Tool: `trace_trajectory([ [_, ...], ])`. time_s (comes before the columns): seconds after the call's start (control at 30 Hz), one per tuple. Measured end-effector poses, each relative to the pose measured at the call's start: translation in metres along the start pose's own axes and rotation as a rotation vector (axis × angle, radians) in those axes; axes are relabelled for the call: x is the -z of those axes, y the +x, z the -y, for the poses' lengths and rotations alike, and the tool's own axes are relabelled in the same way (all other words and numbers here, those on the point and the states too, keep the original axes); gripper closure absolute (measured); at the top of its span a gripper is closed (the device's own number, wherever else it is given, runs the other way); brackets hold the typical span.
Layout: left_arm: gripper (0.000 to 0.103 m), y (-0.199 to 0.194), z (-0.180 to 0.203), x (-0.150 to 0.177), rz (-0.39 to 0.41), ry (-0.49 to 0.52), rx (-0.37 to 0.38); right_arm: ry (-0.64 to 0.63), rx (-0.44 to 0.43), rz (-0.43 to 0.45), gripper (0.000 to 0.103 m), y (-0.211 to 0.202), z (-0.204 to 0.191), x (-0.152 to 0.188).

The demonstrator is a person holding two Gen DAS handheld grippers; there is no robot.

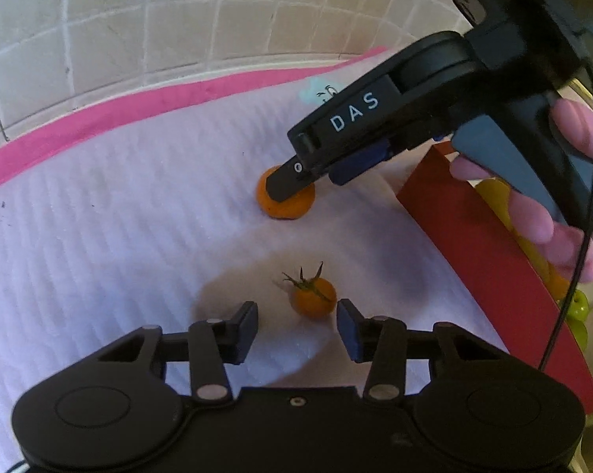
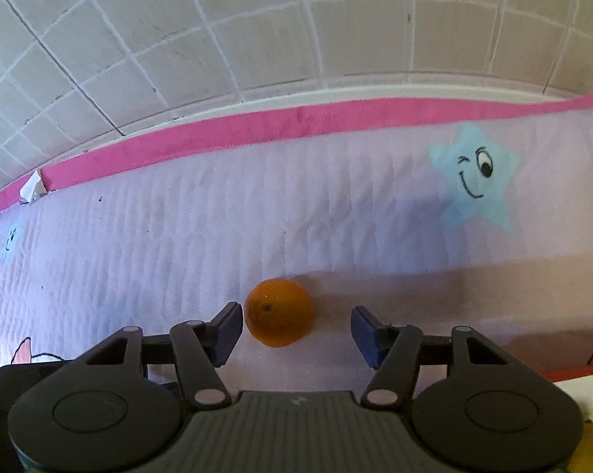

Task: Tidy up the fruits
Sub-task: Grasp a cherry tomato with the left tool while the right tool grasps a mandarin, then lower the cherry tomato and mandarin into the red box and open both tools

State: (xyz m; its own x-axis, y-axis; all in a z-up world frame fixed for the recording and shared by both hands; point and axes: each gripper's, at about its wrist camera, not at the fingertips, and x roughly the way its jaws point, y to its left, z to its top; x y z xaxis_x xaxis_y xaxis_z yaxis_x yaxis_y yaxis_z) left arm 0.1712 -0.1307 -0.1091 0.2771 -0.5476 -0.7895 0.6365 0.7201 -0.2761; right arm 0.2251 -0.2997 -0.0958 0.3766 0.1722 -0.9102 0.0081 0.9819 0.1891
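Two loose fruits lie on the quilted white cloth (image 1: 119, 236) with its pink border: one orange (image 2: 278, 312) and one small orange cherry tomato (image 1: 313, 297) with a green stem. The left hand-held gripper (image 1: 297, 325) hangs over the tomato with its fingers apart, the fruit just ahead of the gap, near the right pad, not pinched. The right hand-held gripper (image 2: 297, 329) has its fingers apart around the orange, the left pad just beside it, no squeeze visible. One red box (image 1: 473, 244) at the right holds yellow and green fruit, too hidden to count.
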Motion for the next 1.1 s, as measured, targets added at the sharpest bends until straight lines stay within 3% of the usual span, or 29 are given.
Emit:
trace_trajectory([
  [0.33,0.057,0.005,0.005,-0.005,-0.004,0.015,0.005,-0.008,-0.016,-0.007,0.049,0.011,-0.002,-0.002],
  [0.53,0.078,0.006,0.005,-0.005,-0.004,0.018,0.029,-0.031,-0.029,-0.01,0.06,0.013,-0.006,-0.004],
  [0.87,0.078,-0.011,0.013,0.0,0.016,0.055,0.009,-0.048,-0.014,0.031,0.061,-0.009,-0.013,0.008],
  [1.1,0.078,-0.045,0.034,-0.012,0.087,0.131,-0.019,-0.044,0.003,0.137,0.061,-0.07,-0.011,0.023],
])
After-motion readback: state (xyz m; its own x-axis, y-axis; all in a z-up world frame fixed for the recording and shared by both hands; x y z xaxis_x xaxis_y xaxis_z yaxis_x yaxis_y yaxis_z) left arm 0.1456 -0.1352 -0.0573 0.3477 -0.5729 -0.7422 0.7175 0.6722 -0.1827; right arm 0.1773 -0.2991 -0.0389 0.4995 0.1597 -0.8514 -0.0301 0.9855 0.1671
